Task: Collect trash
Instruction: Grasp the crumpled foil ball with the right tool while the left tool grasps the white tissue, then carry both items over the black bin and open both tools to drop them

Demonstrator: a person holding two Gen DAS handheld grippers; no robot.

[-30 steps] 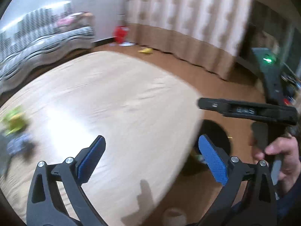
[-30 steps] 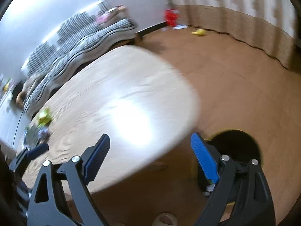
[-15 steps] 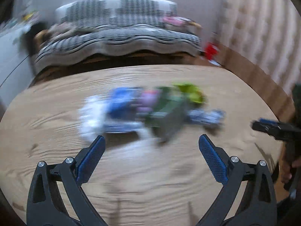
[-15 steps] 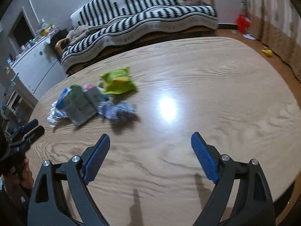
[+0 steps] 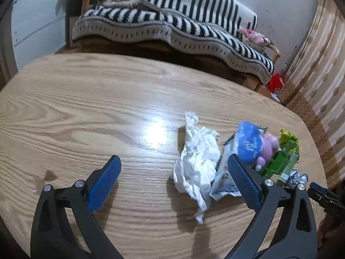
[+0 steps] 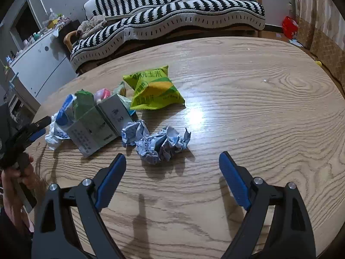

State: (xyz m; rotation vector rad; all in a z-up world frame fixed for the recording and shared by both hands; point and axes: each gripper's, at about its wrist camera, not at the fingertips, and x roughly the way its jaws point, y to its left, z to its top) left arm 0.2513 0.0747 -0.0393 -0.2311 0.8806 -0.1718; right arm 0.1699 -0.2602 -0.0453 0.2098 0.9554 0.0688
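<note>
Trash lies in a cluster on a round wooden table (image 5: 86, 108). In the left wrist view a crumpled white tissue (image 5: 198, 161) lies just ahead of my open, empty left gripper (image 5: 172, 179), beside a blue-and-white wrapper (image 5: 248, 144) and a green carton (image 5: 278, 164). In the right wrist view a crumpled blue-grey paper ball (image 6: 157, 142) lies just ahead of my open, empty right gripper (image 6: 172, 177). Beyond it are a grey-green carton (image 6: 97, 123), a yellow-green snack bag (image 6: 153, 90) and a blue-and-white wrapper (image 6: 62, 118). The left gripper (image 6: 36, 127) shows at the left edge.
A sofa with a black-and-white striped cover (image 6: 172, 15) stands behind the table (image 6: 258, 108). A white cabinet (image 6: 41, 64) is at the far left. A curtain (image 5: 319, 75) and a red object (image 5: 276, 82) on the floor are at the right.
Both grippers have swung from the table's bare edge and the floor towards the trash cluster and have come closer to it. Both stay open.
</note>
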